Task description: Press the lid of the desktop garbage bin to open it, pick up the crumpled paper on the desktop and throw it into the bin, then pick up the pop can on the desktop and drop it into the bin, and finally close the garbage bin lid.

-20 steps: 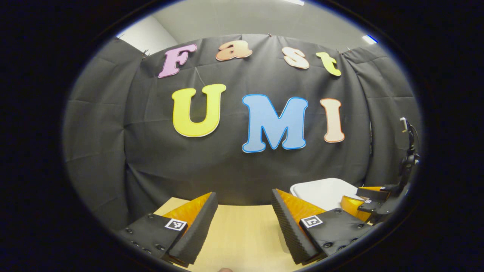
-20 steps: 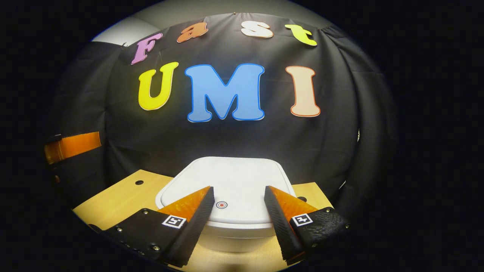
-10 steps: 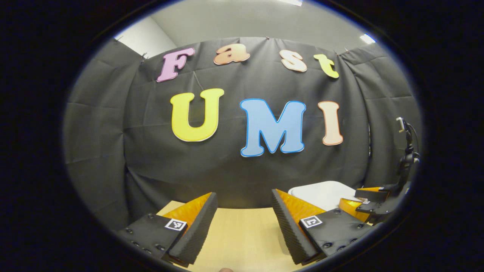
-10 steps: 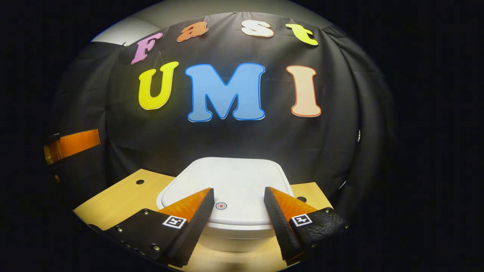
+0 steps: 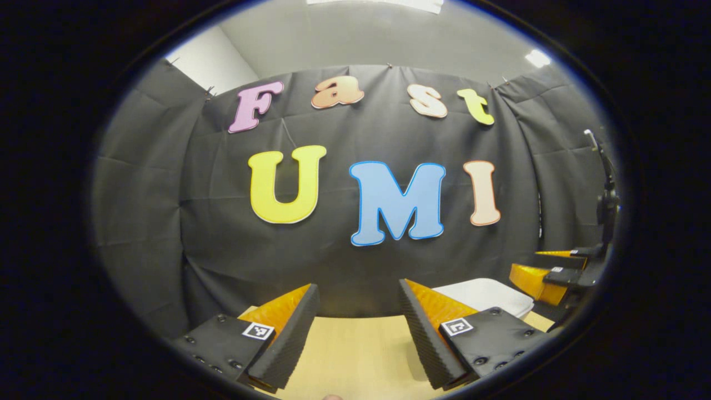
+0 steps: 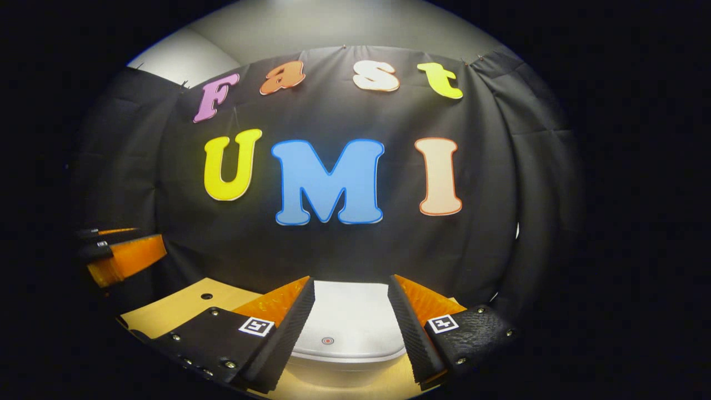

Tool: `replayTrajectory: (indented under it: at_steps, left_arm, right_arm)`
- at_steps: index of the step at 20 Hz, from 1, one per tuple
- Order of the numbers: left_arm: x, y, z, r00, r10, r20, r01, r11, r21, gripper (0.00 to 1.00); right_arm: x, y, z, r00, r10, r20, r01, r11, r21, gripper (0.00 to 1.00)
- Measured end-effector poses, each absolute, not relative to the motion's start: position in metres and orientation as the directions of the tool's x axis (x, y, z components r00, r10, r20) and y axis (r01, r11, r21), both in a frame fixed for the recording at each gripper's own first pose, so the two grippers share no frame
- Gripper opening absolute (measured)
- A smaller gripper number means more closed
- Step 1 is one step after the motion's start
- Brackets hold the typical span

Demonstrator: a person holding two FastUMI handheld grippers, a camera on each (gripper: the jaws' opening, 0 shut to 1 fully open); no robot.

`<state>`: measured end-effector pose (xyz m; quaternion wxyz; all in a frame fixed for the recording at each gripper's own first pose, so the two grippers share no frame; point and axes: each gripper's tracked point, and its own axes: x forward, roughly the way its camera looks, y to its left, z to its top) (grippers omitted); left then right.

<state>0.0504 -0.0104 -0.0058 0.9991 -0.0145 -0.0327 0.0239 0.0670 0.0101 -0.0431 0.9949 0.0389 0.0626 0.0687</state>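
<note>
Right gripper (image 6: 351, 289) hangs above the front part of the garbage bin lid (image 6: 350, 319), with its two fingers spread apart and nothing between them. Between the fingers I see the white lid, which lies closed on the garbage bin (image 6: 339, 371), and a small round red mark (image 6: 328, 340) near the front edge of the lid. The fingers do not touch the lid. The bin stands on the light wooden desktop (image 6: 178, 308), close to the black cloth wall (image 6: 139, 183) behind it. A small dark hole (image 6: 206, 296) is in the desktop at the left of the bin.

Left gripper (image 5: 359, 294) is also spread apart and holds nothing; under it is bare desktop (image 5: 355, 350). In the left gripper view the white lid (image 5: 489, 291) is at the lower right, and the right gripper (image 5: 547, 272) is above it. In the right gripper view the left gripper (image 6: 119, 253) is at the far left, well apart from the bin
</note>
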Motion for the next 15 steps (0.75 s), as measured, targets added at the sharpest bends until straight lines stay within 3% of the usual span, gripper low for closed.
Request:
replayTrajectory:
  at_steps: [7, 15]
  left_arm:
    - [0.035, -0.012, 0.017, 0.993, 0.044, 0.110, -0.042, 0.999, -0.019, 0.96]
    - [0.025, -0.012, 0.024, 0.992, 0.036, 0.121, -0.034, 0.999, -0.021, 0.95]
  right_arm:
    - [0.057, 0.009, 0.016, 0.991, 0.133, 0.008, -0.133, 0.983, 0.123, 0.85]
    - [0.049, 0.011, 0.014, 0.990, 0.137, 0.015, -0.138, 0.985, 0.101, 0.85]
